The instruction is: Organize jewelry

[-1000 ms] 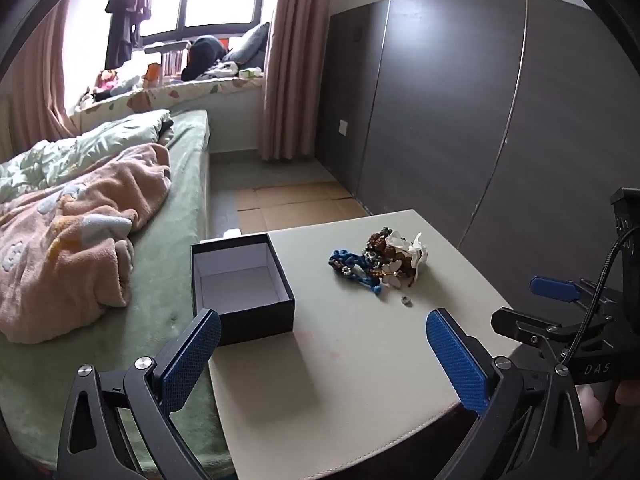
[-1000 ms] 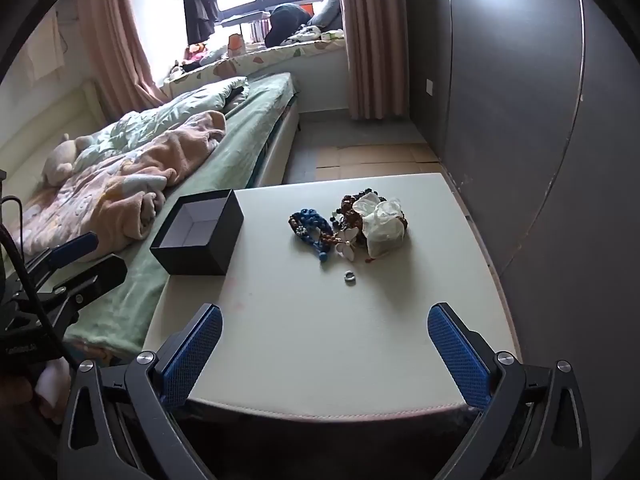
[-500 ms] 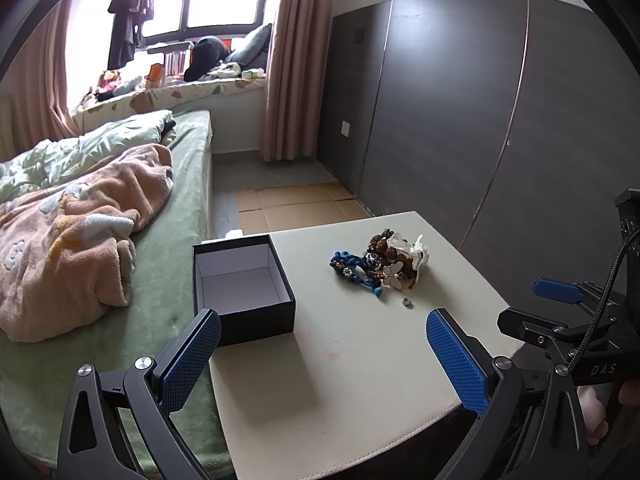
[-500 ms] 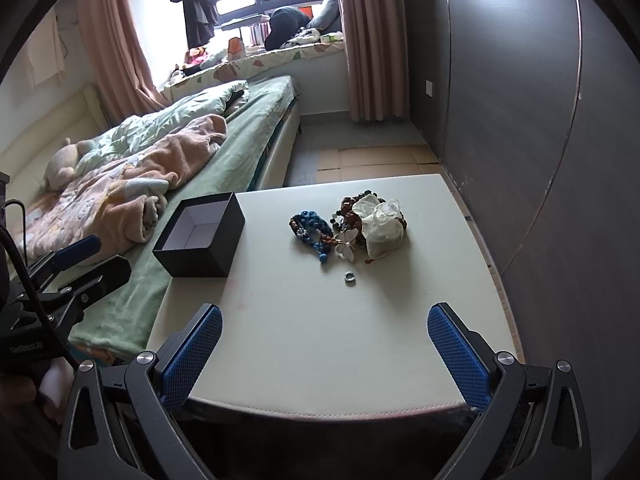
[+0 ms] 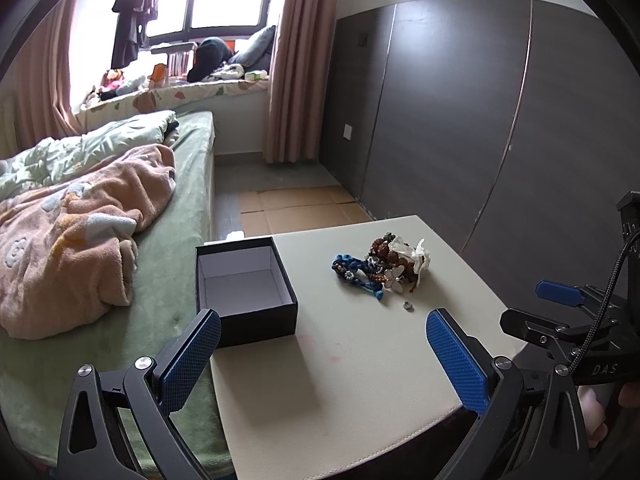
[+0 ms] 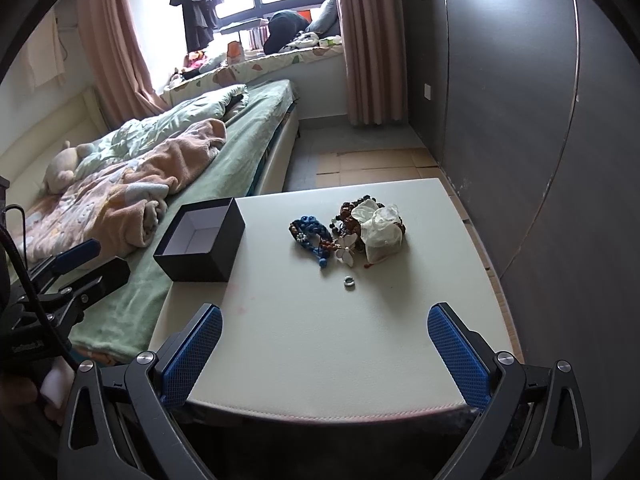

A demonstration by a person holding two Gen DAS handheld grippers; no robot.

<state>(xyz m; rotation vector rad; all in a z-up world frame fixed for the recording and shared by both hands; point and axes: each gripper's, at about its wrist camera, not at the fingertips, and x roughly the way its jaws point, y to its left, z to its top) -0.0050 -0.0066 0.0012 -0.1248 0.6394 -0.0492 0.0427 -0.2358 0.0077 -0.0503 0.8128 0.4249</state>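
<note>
A heap of jewelry [image 5: 380,266] [image 6: 348,230] lies on the cream table [image 5: 360,380] [image 6: 320,340]: a blue beaded bracelet [image 6: 308,232], brown beads, a white flower piece [image 6: 346,254] and a white pouch [image 6: 380,228]. A small silver ring [image 5: 408,306] [image 6: 350,282] lies apart, nearer to me. An open black box [image 5: 244,288] [image 6: 200,240] with a pale inside sits at the table's left edge, empty. My left gripper [image 5: 320,344] and right gripper [image 6: 324,344] both hang open over the table's near edge, holding nothing.
A bed [image 5: 80,220] with a pink blanket [image 6: 120,200] runs along the table's left side. Dark wall panels [image 5: 480,120] stand to the right. Cardboard sheets [image 6: 372,164] cover the floor beyond the table. A hand holds each gripper's handle at the frame edges.
Both views have shifted slightly; the grippers drifted a little back and up. Nothing on the table has moved, and both grippers stay open.
</note>
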